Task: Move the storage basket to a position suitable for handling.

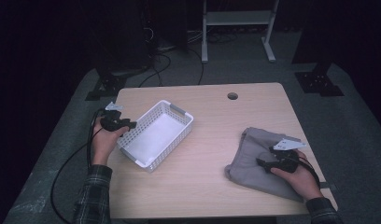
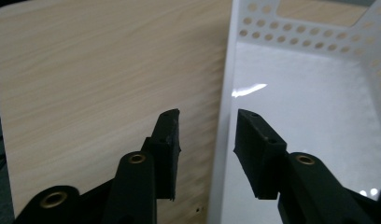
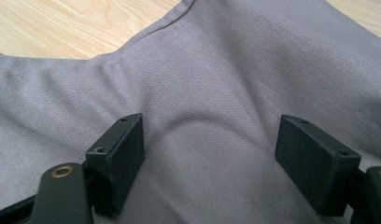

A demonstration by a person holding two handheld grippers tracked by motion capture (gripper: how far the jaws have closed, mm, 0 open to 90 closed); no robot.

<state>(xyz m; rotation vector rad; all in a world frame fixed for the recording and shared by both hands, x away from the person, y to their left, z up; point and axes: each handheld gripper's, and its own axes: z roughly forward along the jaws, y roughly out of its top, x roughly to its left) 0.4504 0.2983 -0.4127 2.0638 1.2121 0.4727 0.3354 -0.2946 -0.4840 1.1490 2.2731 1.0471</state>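
left gripper (image 2: 207, 149) – two black jaws are held apart, astride the near wall | white perforated plastic basket (image 2: 226, 84) – its rim is seen between the pads, not pressed; glossy floor at right | pale wood-grain table (image 2: 100, 79) – seen at left of the basket

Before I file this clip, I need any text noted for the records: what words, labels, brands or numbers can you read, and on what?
None: no readable text in any view.
The white basket, the grey cloth, the wooden table and both grippers, left and right, carry no print, label or number.
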